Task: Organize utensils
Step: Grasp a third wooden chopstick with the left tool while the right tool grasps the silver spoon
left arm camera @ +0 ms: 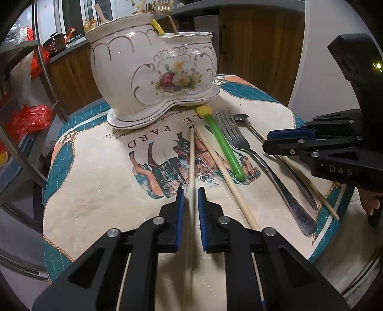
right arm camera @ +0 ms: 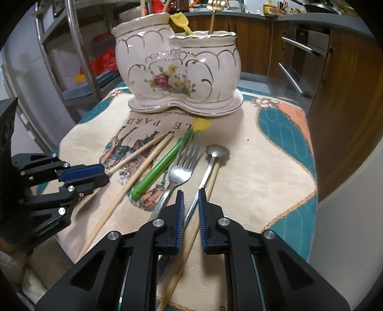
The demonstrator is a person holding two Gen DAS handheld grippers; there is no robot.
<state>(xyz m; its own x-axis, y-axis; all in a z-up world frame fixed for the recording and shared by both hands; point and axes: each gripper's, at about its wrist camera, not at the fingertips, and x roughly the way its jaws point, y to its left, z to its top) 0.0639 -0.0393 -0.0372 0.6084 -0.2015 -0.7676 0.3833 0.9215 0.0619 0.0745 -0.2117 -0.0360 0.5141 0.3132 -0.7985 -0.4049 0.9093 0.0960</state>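
Observation:
A white floral ceramic holder stands at the far end of the printed mat. My left gripper is shut on a wooden chopstick that points toward the holder. My right gripper is shut on another chopstick, and the spoon has its handle between the pads too. A third chopstick, a green-handled yellow utensil and a fork lie between the grippers.
The holder has a yellow utensil and a gold fork standing in it. A metal rack with red bags stands left of the small table. Wooden cabinets with bar handles are at the right and behind. The mat hangs over the table's edges.

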